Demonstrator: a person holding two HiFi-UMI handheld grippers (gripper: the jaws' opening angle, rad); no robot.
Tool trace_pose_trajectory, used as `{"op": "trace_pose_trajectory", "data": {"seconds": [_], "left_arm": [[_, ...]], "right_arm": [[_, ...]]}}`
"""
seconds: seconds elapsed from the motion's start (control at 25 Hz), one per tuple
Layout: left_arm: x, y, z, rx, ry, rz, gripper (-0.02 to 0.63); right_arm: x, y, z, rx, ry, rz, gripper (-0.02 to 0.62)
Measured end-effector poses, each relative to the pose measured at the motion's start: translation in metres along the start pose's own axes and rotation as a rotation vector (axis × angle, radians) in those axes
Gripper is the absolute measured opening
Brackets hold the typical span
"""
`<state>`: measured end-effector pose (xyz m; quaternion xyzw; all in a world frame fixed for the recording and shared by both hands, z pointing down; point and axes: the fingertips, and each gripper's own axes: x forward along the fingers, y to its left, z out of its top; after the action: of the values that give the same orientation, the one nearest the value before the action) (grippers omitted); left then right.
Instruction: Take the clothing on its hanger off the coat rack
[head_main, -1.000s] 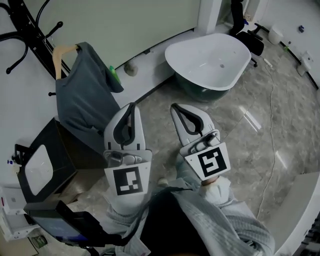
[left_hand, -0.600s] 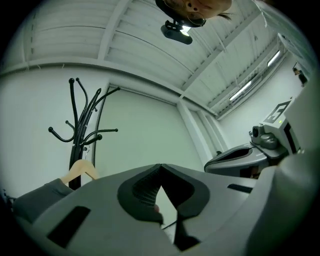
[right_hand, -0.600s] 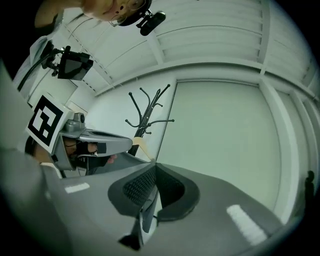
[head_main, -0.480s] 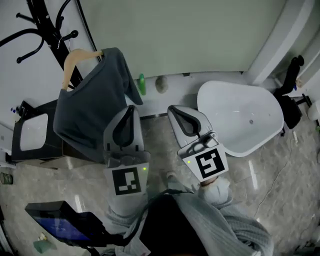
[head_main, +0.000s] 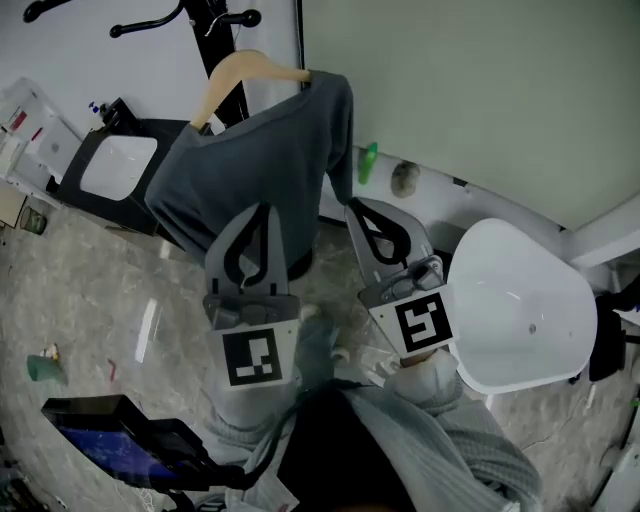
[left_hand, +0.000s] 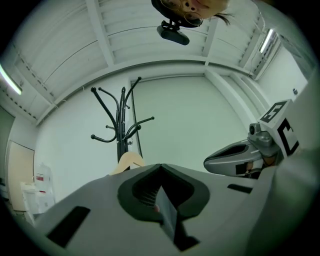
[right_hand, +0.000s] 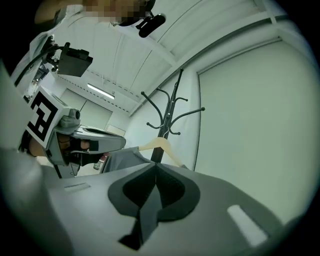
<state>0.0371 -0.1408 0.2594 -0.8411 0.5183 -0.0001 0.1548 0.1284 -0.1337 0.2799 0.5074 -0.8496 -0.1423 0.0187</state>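
A dark grey top (head_main: 262, 150) hangs on a pale wooden hanger (head_main: 238, 72) from the black coat rack (head_main: 215, 18) at the top of the head view. My left gripper (head_main: 262, 210) is shut and empty, its tip in front of the top's lower part. Just right of the garment, my right gripper (head_main: 354, 208) is also shut and empty. In the left gripper view the rack (left_hand: 121, 120) and hanger (left_hand: 130, 161) rise beyond the closed jaws (left_hand: 160, 166). The right gripper view shows the rack (right_hand: 167, 115), hanger (right_hand: 160, 145) and top (right_hand: 122, 160) past its closed jaws (right_hand: 155, 165).
A white tub (head_main: 520, 320) stands at the right on the marble floor. A black cabinet with a white basin (head_main: 115, 165) sits left of the rack. A green bottle (head_main: 368, 162) stands by the pale wall. A dark screen device (head_main: 110, 445) is at the bottom left.
The view has swung left: rack and garment have come toward the middle and nearer, the tub has slid to the right. Both grippers stay shut and now point at the garment.
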Motion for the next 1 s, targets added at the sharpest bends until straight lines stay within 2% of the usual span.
{"op": "trace_pose_trajectory", "data": {"seconds": [0.12, 0.24, 0.4, 0.56, 0.88, 1.0], "left_arm": [[0.02, 0.02, -0.007, 0.011, -0.008, 0.052, 0.005], [0.042, 0.034, -0.007, 0.019, -0.032, 0.065, 0.005], [0.068, 0.052, -0.003, 0.085, -0.039, 0.085, 0.005], [0.089, 0.067, -0.004, 0.143, -0.015, 0.102, 0.005], [0.109, 0.081, -0.01, 0.172, 0.069, 0.107, 0.005], [0.113, 0.089, -0.009, 0.182, 0.076, 0.144, 0.005]], "right_arm": [[0.03, -0.005, -0.006, -0.012, -0.017, 0.042, 0.003], [0.059, -0.018, -0.007, -0.021, -0.038, 0.056, 0.003], [0.092, -0.035, 0.0, -0.034, -0.074, 0.063, 0.003], [0.12, -0.049, 0.004, -0.057, -0.108, 0.074, 0.003], [0.154, -0.066, 0.002, -0.148, -0.111, 0.142, 0.003], [0.166, -0.073, 0.003, -0.155, -0.126, 0.185, 0.003]]}}
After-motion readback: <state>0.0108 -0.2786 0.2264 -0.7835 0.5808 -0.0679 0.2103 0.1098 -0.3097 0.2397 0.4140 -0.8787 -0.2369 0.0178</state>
